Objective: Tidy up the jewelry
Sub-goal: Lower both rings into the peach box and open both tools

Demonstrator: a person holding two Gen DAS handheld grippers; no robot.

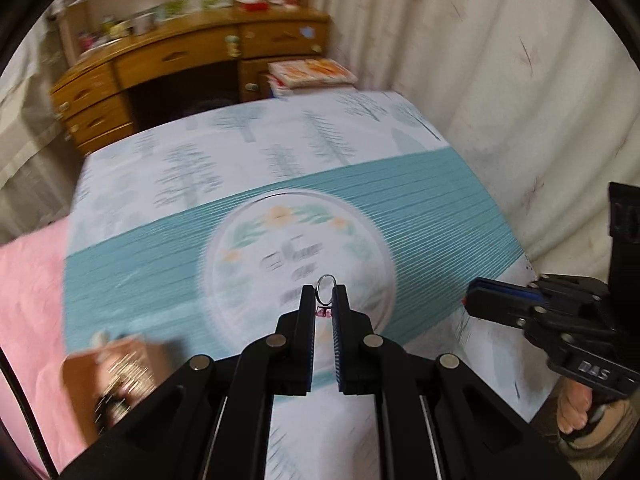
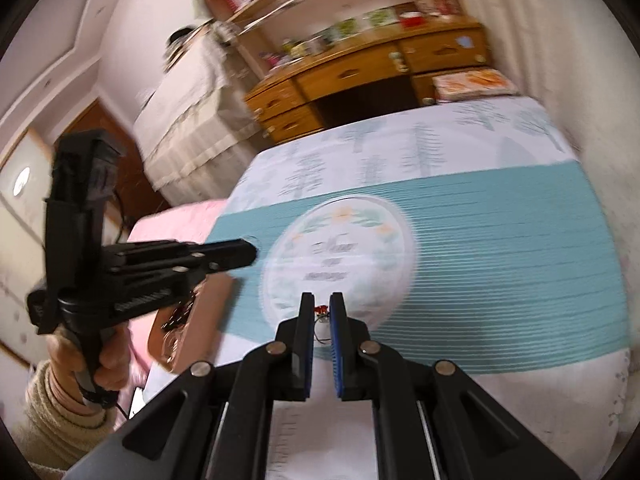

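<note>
While left gripper (image 1: 324,300) pinches ring (image 1: 326,292) and right gripper (image 2: 321,312) clamps red-stoned piece (image 2: 320,312), best keep both level, unhurried.

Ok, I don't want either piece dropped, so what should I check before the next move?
1. Left gripper jaws shut on the ring with pink stone: ok.
2. Right gripper jaws shut on the small red-stoned piece: ok.
3. Grippers apart from each other: ok.
4. Brown jewelry box in view: ok, blurred.
5. Free slot in it: cannot tell.
</note>
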